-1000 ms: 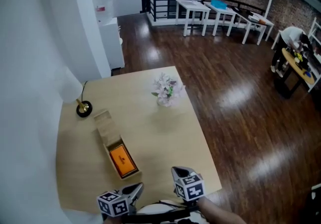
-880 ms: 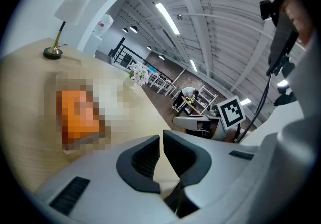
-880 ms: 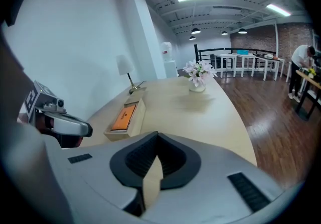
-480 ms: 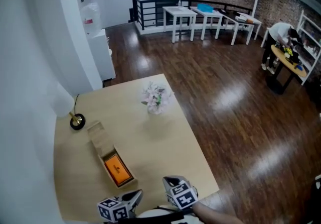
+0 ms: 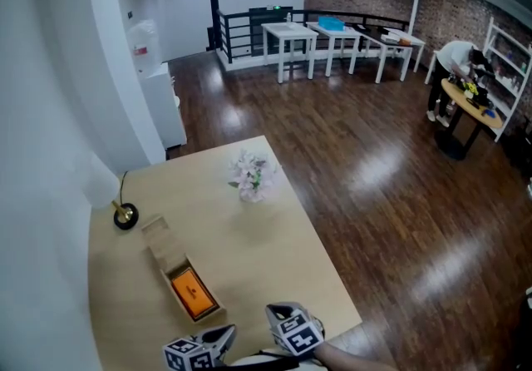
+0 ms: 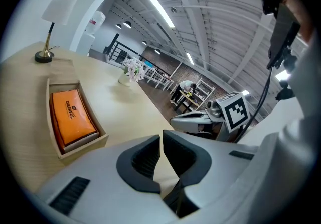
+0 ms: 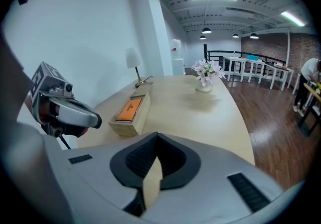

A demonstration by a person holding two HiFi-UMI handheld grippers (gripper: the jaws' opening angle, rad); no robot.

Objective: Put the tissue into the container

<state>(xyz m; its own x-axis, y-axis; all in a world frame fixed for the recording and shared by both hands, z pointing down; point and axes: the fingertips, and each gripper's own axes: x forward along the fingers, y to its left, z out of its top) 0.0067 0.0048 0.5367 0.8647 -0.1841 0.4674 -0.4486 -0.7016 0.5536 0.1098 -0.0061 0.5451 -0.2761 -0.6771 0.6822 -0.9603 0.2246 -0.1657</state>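
An orange tissue pack (image 5: 190,292) lies inside an open wooden box (image 5: 172,268) on the left part of the tan table (image 5: 249,244). The left gripper view has the pack (image 6: 71,116) ahead and to the left. In the right gripper view the box (image 7: 131,112) stands ahead, left of centre. My left gripper (image 5: 221,335) and right gripper (image 5: 279,310) hover side by side at the table's near edge, both shut with nothing between the jaws. Close up, the left gripper (image 6: 161,136) and the right gripper (image 7: 157,137) have their pads together.
A vase of pale flowers (image 5: 249,176) stands at the table's far side. A small lamp with a round base (image 5: 125,215) sits at the far left by the white wall. Dark wood floor lies to the right; white tables (image 5: 332,37) and a person (image 5: 453,70) are far off.
The head view has tilted, so the table and both grippers sit lower in the picture. The grippers stay shut at the near edge. The pack and box have not moved.
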